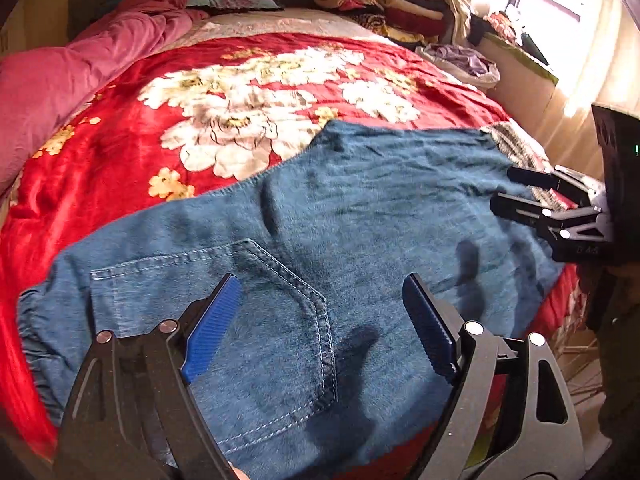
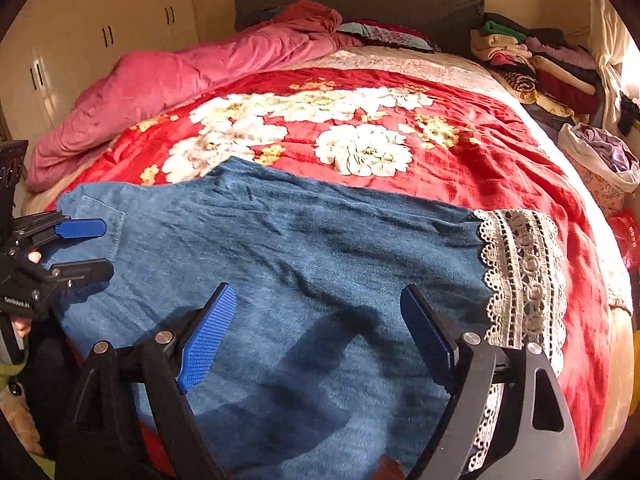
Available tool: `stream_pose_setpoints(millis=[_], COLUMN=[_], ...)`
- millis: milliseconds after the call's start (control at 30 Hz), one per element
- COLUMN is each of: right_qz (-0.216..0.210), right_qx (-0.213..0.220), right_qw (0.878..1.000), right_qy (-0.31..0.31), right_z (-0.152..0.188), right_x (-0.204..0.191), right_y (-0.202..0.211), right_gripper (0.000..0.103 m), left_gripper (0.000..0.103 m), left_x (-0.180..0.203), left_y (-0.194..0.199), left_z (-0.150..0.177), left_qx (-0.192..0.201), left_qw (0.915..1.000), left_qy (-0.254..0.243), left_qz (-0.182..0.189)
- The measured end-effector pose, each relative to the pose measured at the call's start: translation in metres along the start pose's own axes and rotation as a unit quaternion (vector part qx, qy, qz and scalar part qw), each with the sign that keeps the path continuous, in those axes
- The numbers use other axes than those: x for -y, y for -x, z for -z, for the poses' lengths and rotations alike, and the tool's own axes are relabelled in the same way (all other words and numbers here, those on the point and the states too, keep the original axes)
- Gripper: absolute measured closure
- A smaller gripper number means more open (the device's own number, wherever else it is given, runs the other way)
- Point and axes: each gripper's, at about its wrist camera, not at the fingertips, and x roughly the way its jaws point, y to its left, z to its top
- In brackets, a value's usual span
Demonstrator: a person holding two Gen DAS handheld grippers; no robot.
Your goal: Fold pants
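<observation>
Blue denim pants lie flat across the near part of a red flowered blanket, waistband at the left, back pocket up. Their legs end at the right in white lace cuffs. My left gripper is open and empty, hovering just above the pocket. My right gripper is open and empty, above the legs near the lace cuffs. Each gripper shows in the other's view: the right one at the cuff end, the left one at the waist end.
A crumpled pink duvet lies along the bed's far left. Stacks of folded clothes sit at the far right corner. A bag of purple cloth stands beside the bed on the right. Wardrobe doors line the left wall.
</observation>
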Motion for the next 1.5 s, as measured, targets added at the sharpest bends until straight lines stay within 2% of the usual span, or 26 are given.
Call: stream_pose_setpoints(millis=[33, 100, 167, 233, 267, 300, 367, 467, 567, 800, 933, 1200, 1333, 1433, 1500], right_qz=[0.014, 0.072, 0.085, 0.08, 0.103, 0.109, 0.084, 0.101, 0.098, 0.072, 0.072, 0.075, 0.076, 0.072, 0.069], right_qx=[-0.014, -0.045, -0.046, -0.042, -0.042, -0.039, -0.031, -0.033, -0.024, 0.053, 0.057, 0.057, 0.062, 0.064, 0.061], right_qw=[1.0, 0.996, 0.995, 0.995, 0.993, 0.992, 0.993, 0.992, 0.993, 0.988, 0.986, 0.982, 0.98, 0.978, 0.977], right_qy=[0.006, 0.013, -0.002, -0.033, -0.039, -0.045, -0.073, -0.064, -0.068, -0.127, -0.142, -0.162, -0.171, -0.183, -0.19], right_z=[-0.001, 0.001, 0.005, 0.008, 0.01, 0.013, 0.019, 0.022, 0.02, 0.044, 0.068, 0.097, 0.106, 0.11, 0.112], right_x=[0.002, 0.012, 0.032, 0.053, 0.062, 0.07, 0.087, 0.086, 0.084, 0.079, 0.076, 0.082, 0.087, 0.091, 0.092], right_y=[-0.008, -0.024, -0.028, -0.023, -0.021, -0.018, -0.016, -0.02, -0.016, 0.056, 0.082, 0.113, 0.119, 0.116, 0.112], right_gripper=[0.019, 0.017, 0.014, 0.014, 0.014, 0.014, 0.015, 0.014, 0.014, 0.012, 0.012, 0.012, 0.012, 0.012, 0.012], left_gripper=[0.025, 0.025, 0.025, 0.025, 0.025, 0.025, 0.025, 0.024, 0.024, 0.023, 0.02, 0.016, 0.015, 0.013, 0.013], left_x=[0.0, -0.002, -0.005, -0.009, -0.011, -0.012, -0.012, -0.01, -0.01, -0.009, -0.007, 0.004, 0.013, 0.022, 0.027], left_y=[-0.007, -0.013, -0.011, -0.008, -0.008, -0.008, -0.009, -0.011, -0.01, -0.01, -0.008, 0.006, 0.035, 0.05, 0.052], left_z=[0.005, 0.013, 0.016, 0.017, 0.017, 0.017, 0.018, 0.018, 0.019, 0.02, 0.023, 0.03, 0.024, 0.01, -0.001], left_qx=[-0.007, -0.007, -0.001, 0.0, 0.001, 0.002, 0.003, 0.005, 0.008, 0.012, 0.016, 0.018, 0.041, 0.057, 0.059], left_qw=[0.9999, 0.9997, 0.9996, 0.9998, 0.9999, 0.9999, 0.9999, 0.9998, 0.9998, 0.9996, 0.9994, 0.9981, 0.9984, 0.9973, 0.9971], left_qy=[-0.005, -0.018, -0.022, -0.016, -0.012, -0.01, -0.012, -0.016, -0.016, -0.021, -0.025, -0.038, -0.036, -0.046, -0.047], left_qz=[-0.01, -0.017, -0.019, -0.015, -0.01, -0.007, -0.007, -0.011, -0.011, -0.013, -0.015, -0.044, -0.01, -0.008, 0.007])
